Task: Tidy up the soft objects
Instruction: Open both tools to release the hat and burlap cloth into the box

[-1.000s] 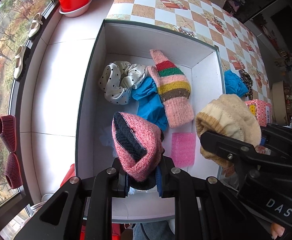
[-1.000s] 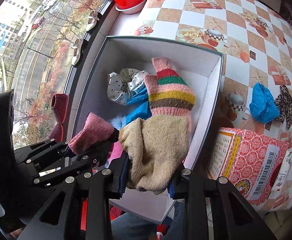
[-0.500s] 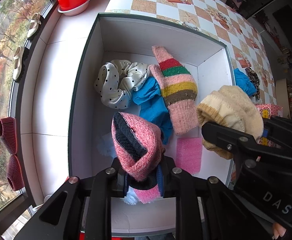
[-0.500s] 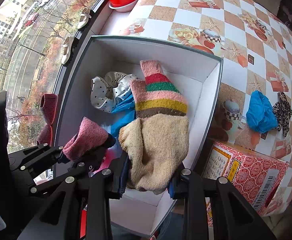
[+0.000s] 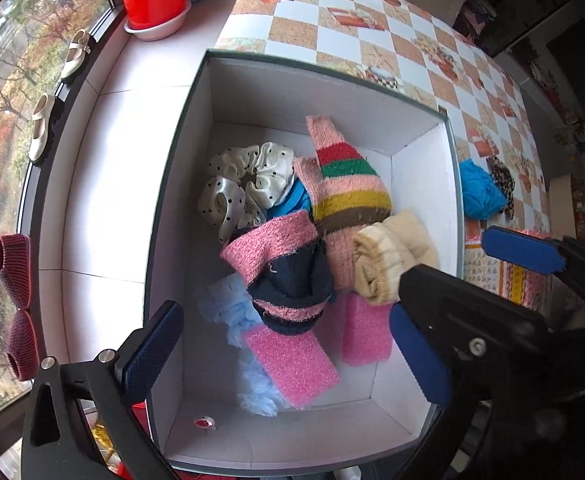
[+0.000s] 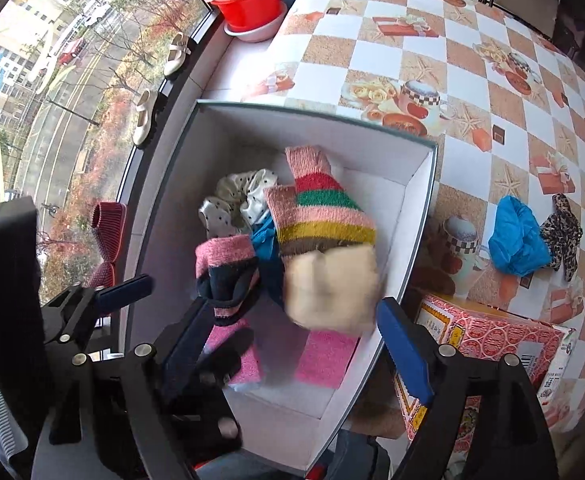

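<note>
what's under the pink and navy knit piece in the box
Under the pink and navy knit piece lie a pink sponge, fluffy light-blue fabric and a blue cloth. How far each extends beneath is covered.

White box (image 5: 420, 168) showing pink-and-navy sock (image 5: 280, 272), cream sock (image 5: 392, 256), striped mitten (image 5: 348, 188) — pink, red, green, yellow, brown; white black-dotted scrunchie (image 5: 244, 184), pink sponges (image 5: 292, 364). Surface (image 6: 472, 92) showing tan-white checks; blue pads (image 5: 152, 352) — hand-held gripper.
</note>
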Action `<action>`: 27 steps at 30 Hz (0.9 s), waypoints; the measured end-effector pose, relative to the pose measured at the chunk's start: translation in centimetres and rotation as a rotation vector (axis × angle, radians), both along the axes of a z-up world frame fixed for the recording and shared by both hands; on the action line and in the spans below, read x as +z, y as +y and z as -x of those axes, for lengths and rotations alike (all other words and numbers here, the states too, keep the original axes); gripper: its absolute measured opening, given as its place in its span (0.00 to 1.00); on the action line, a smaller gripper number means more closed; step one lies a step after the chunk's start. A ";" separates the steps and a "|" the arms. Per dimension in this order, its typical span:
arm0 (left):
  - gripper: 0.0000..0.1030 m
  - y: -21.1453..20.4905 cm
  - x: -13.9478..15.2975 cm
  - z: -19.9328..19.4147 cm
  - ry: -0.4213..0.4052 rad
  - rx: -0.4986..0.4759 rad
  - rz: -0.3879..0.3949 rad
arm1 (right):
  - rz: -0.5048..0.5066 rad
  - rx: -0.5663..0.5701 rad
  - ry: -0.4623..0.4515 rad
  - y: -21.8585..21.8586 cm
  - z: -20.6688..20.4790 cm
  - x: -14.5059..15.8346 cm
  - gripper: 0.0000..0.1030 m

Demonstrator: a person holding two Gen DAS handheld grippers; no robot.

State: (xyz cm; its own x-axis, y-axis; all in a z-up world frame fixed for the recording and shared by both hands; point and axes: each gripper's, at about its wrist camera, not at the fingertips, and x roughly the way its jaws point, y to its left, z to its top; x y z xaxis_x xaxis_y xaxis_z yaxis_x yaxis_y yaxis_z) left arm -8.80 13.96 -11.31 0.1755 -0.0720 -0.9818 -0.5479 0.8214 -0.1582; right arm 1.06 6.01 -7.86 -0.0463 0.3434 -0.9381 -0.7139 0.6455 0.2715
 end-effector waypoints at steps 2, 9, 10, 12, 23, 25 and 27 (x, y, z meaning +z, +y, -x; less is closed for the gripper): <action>0.99 0.3 0.2 0.1 -0.016 0.017 0.007 | 0.005 -0.015 -0.040 -0.1 -0.1 0.7 1.00; 1.00 1.2 -0.8 -0.1 -0.089 0.077 0.038 | -0.045 -0.061 -0.100 -1.4 -0.5 3.4 1.00; 1.00 1.3 -1.0 -0.1 -0.099 0.081 0.051 | -0.048 -0.065 -0.103 -1.6 -0.5 3.8 1.00; 1.00 1.3 -1.4 -0.4 -0.112 0.082 0.072 | -0.055 -0.079 -0.097 -2.0 -0.7 4.3 1.00; 1.00 -1.4 -2.5 -3.5 -0.138 0.039 0.124 | -0.113 -0.172 -0.027 -7.1 -2.4 6.3 1.00; 1.00 -2.3 -2.7 -4.1 -0.138 0.031 0.132 | -0.138 -0.199 0.004 -8.7 -3.2 6.4 1.00; 1.00 -3.0 -2.4 -5.0 -0.135 0.022 0.133 | -0.150 -0.240 0.033 -10.9 -4.5 6.2 1.00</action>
